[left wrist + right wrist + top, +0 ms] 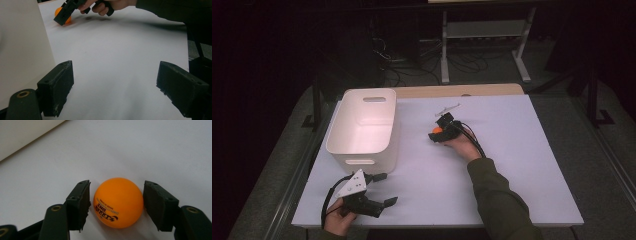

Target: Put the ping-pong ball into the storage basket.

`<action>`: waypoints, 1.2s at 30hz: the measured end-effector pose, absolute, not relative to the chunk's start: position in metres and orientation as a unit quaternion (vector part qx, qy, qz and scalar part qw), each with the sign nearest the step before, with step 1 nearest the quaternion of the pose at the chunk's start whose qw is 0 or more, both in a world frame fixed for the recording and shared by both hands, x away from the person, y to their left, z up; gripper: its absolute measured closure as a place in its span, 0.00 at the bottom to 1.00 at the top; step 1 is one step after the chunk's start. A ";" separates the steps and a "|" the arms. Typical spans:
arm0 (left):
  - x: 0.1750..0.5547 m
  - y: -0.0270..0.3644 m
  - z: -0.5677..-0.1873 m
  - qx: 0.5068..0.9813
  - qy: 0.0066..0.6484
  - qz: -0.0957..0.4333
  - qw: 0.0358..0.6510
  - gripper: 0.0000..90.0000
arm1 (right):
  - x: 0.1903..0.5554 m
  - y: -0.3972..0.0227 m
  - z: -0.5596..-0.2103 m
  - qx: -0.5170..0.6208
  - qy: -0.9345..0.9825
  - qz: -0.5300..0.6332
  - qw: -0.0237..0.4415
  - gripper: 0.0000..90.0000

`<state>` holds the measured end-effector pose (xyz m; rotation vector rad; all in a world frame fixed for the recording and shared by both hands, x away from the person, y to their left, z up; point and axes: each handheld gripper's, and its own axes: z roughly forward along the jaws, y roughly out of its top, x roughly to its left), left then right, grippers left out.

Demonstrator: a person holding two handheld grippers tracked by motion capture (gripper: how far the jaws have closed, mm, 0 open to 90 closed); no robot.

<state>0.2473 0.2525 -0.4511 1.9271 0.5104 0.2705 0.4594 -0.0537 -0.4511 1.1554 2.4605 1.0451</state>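
An orange ping-pong ball (437,131) (117,202) lies on the white table (512,165), right of a white bin (362,92). My right gripper (436,134) (117,182) comes at it from the right, and its two black pads sit tight against the ball's sides. The left gripper view shows that gripper (62,20) farther off, with the ball (58,11) at its tip. My left gripper (389,188) (116,65) rests near the table's front left corner, its jaws wide apart with nothing between them.
The bin's wall (20,37) rises just left of my left gripper. A small pale object (447,108) lies on the table beyond the ball. A wooden strip (462,90) runs along the far edge, with a metal stand (484,30) behind it.
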 end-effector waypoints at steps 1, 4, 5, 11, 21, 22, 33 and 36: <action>0.247 0.253 -0.451 0.809 0.214 0.114 0.536 0.16 | 0.460 -0.054 -0.451 0.396 0.838 0.357 0.114 0.45; 0.247 0.253 -0.451 0.809 0.214 0.114 0.535 0.16 | 0.460 -0.055 -0.451 0.397 0.838 0.358 0.111 0.47; 0.247 0.252 -0.451 0.809 0.214 0.114 0.535 0.16 | 0.460 -0.055 -0.450 0.398 0.837 0.359 0.109 0.49; 0.247 0.252 -0.451 0.809 0.214 0.114 0.535 0.16 | 0.460 -0.056 -0.450 0.399 0.837 0.360 0.105 0.52; 0.247 0.252 -0.451 0.809 0.214 0.114 0.535 0.16 | 0.460 -0.057 -0.450 0.397 0.838 0.361 0.100 0.55; 0.247 0.252 -0.451 0.809 0.213 0.114 0.535 0.16 | 0.460 -0.057 -0.450 0.397 0.838 0.361 0.100 0.55; 0.247 0.253 -0.451 0.809 0.213 0.115 0.535 0.16 | 0.460 -0.057 -0.449 0.397 0.837 0.364 0.097 0.55; 0.247 0.252 -0.451 0.809 0.214 0.114 0.535 0.16 | 0.459 -0.057 -0.447 0.397 0.837 0.365 0.096 0.55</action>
